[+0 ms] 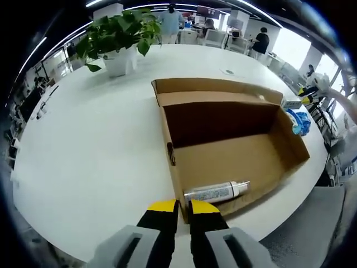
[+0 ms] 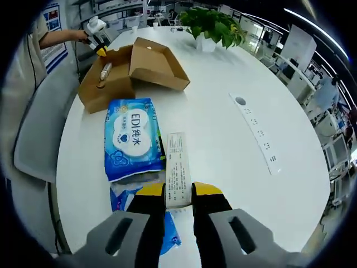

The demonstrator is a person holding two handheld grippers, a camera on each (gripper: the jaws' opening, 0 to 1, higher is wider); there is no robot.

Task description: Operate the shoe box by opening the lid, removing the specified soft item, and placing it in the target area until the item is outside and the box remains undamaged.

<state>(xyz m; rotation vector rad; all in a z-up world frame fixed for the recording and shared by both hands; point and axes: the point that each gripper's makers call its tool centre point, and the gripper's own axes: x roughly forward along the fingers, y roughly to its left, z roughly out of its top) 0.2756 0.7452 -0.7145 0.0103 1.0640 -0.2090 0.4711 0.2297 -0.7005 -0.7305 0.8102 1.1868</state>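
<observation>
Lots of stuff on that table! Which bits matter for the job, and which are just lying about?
For the job:
cardboard box, lid open
blue wipes pack, outside the box
white carton between the right gripper jaws

Lying about:
potted plant
tube in the box
power strip

Box (image 1: pixel 234 151): plain brown cardboard, matt, raw cut edges. Bottle (image 1: pixel 216 192) inside it: smooth plastic, pale printed label, slight sheen. Table (image 1: pixel 83 151): white, smooth, softly reflective. Wipes pack (image 2: pixel 133 138): glossy blue plastic film, crinkled at the ends. Carton (image 2: pixel 178 168): white printed paperboard, matt. Plant pot (image 1: pixel 120 62): white, smooth. Power strip (image 2: pixel 257 131): white plastic.
</observation>
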